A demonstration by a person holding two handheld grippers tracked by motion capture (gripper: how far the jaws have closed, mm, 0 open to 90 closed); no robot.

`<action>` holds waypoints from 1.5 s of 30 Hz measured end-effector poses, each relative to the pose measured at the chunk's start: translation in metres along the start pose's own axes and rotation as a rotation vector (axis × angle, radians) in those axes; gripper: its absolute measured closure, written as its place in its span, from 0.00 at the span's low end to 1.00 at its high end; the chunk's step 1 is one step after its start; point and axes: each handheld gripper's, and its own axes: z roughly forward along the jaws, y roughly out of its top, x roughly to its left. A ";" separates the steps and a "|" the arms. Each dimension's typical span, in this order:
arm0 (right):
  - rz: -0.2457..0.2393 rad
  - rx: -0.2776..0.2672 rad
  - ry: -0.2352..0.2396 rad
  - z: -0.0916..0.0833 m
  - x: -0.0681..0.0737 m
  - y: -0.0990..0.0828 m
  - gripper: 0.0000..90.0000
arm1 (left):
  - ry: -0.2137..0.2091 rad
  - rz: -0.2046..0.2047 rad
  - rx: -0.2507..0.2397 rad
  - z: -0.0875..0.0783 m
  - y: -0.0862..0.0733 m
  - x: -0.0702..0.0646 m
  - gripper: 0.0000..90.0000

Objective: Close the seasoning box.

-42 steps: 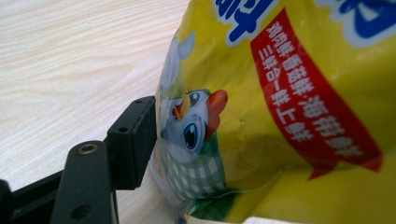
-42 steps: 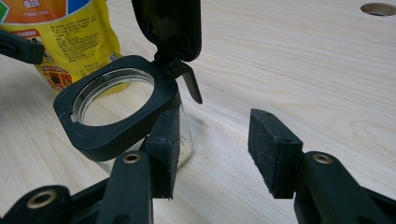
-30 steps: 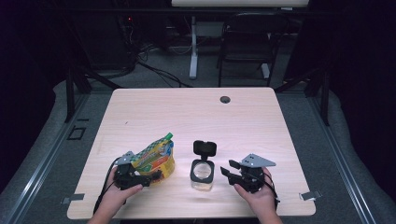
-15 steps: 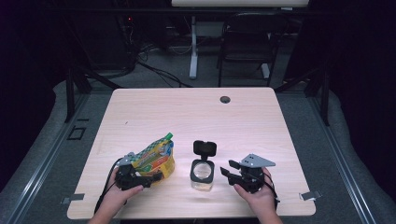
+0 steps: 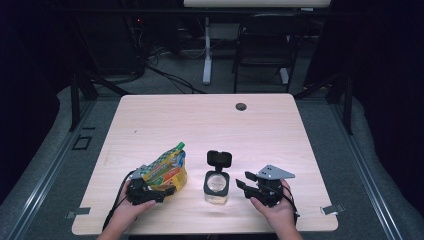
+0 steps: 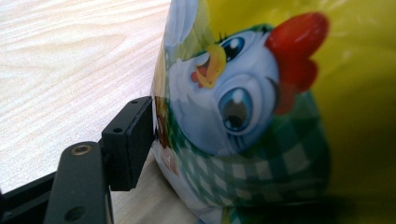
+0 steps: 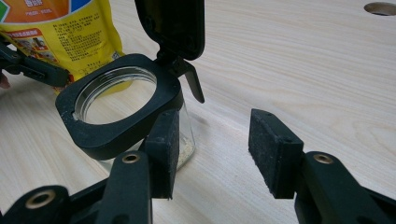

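L gripper (image 5: 167, 190) is clamped on soft, crinkly pouch (image 5: 167, 170), best pinched by its edge; R gripper (image 5: 242, 182) is held wide open, empty, beside fragile glass jar (image 5: 217, 186).

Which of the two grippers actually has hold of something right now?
The left gripper: its jaws clamp the yellow pouch. The right gripper stands open beside the jar.

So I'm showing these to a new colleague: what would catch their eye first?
Probably the bright yellow pouch with a cartoon chicken, near the table's front left, gripped by the left claw. Next, the glass jar with its black lid flipped up, mid-front, the open right claw beside it.
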 end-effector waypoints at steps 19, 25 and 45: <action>0.001 -0.004 0.001 0.000 0.001 0.000 0.59 | -0.009 -0.005 -0.003 0.006 -0.004 0.003 0.34; 0.000 -0.005 0.002 0.001 0.001 0.000 0.59 | -0.010 -0.006 -0.001 0.008 -0.005 0.003 0.33; -0.006 0.006 0.006 0.002 0.002 0.000 0.59 | -0.014 -0.004 0.009 0.014 -0.006 0.002 0.30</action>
